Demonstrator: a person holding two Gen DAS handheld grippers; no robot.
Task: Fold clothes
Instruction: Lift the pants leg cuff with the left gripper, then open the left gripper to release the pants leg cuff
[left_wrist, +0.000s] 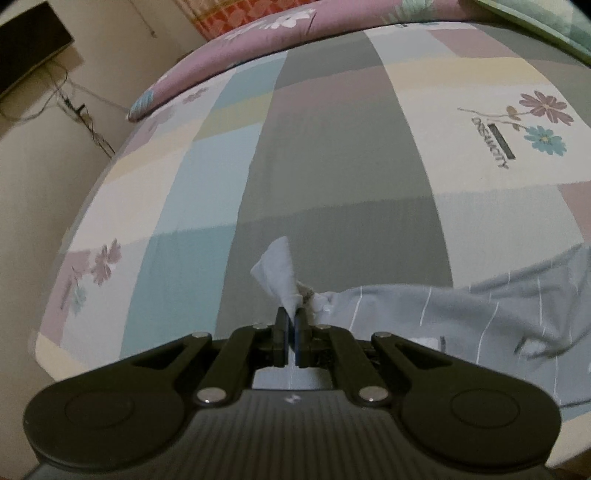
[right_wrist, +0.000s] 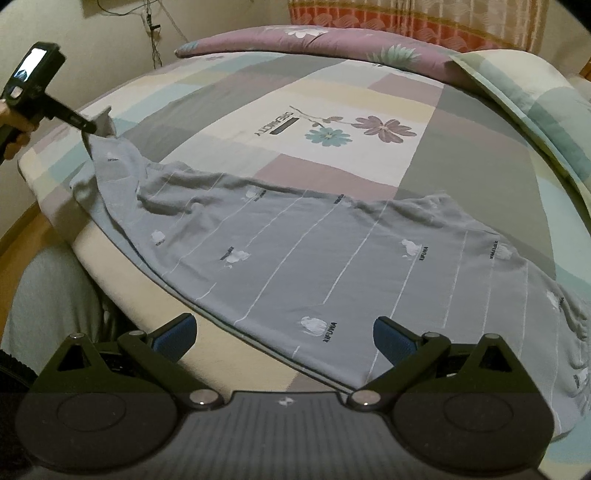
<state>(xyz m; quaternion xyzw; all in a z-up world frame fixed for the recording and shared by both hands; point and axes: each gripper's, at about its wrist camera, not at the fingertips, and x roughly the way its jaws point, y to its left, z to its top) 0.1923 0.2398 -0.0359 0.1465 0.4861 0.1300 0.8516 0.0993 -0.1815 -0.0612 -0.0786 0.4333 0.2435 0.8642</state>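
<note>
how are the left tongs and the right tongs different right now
The left tongs are shut on a corner of the grey garment; the right tongs are wide open, gripping nothing. The left tongs lift that corner off the bed; the right tongs hover over the garment's near edge. Both are black with blue pads.

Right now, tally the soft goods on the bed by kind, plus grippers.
Grey striped garment: 1, one corner pinched by the left gripper
Patchwork bedsheet: 1
Mauve floral pillow: 1
Green quilt: 1
Grippers: 2, the right gripper open, holding nothing
Total: 6
</note>
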